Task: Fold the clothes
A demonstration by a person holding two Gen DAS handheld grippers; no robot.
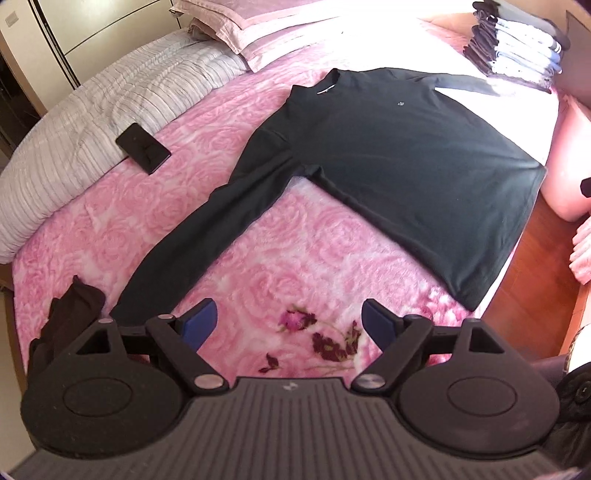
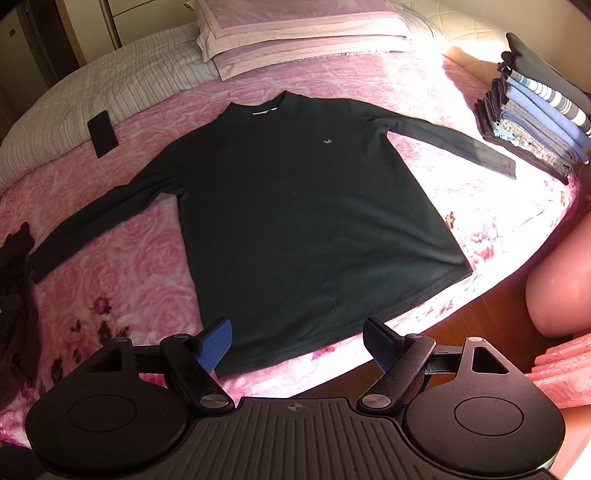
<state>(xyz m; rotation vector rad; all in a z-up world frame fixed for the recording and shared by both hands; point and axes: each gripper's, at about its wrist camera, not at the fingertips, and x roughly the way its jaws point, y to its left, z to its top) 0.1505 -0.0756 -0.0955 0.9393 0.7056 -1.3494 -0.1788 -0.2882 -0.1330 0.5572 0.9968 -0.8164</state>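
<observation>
A black long-sleeved shirt (image 2: 295, 199) lies flat and face up on the pink rose-patterned bedspread (image 2: 122, 266), both sleeves spread out. It also shows in the left wrist view (image 1: 399, 173). My left gripper (image 1: 290, 325) is open and empty above the bedspread, just right of the end of the shirt's left sleeve (image 1: 177, 251). My right gripper (image 2: 299, 343) is open and empty above the shirt's bottom hem (image 2: 306, 350) near the bed's front edge.
A stack of folded clothes (image 2: 535, 118) sits at the right of the bed. A black phone (image 1: 142, 147) lies on a striped grey quilt (image 1: 92, 129). Pillows (image 2: 295, 33) lie at the head. A dark crumpled garment (image 1: 70, 321) lies at the left. Wooden floor (image 1: 532, 295) shows at right.
</observation>
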